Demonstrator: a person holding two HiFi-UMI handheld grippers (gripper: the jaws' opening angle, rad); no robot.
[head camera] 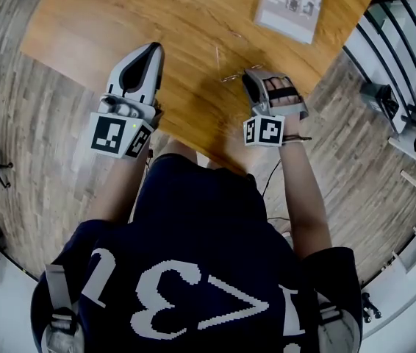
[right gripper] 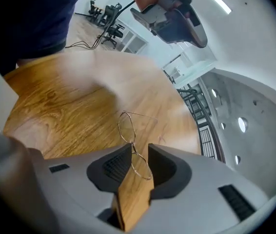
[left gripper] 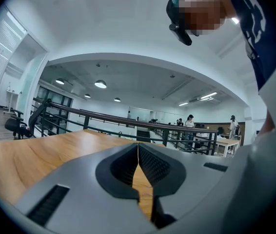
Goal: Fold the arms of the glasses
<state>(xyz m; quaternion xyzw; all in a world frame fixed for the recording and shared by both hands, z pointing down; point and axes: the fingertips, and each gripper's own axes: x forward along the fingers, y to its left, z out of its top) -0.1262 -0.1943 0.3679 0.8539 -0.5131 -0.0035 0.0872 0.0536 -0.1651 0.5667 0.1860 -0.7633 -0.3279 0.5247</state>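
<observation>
Glasses (right gripper: 128, 130) sit, seemingly loose, between parted jaws of right gripper (right gripper: 139, 152).

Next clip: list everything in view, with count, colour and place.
table: one, brown wood, in front of the person.
glasses: one pair, thin gold wire, lying on the table.
flat packet: one, grey-white, on the table's far right.
railing: one, black, beyond the table.
office chair: one clear, black, far left by the railing.
floor: pale wood planks, around the table.
bystanders: at least two, small, far past the railing.
left tool: one, grey, shut and empty, over the table's near left edge.
right tool: one, grey, open, one lens of the glasses between its jaws.
shirt: one, navy with white print, on the person.
</observation>
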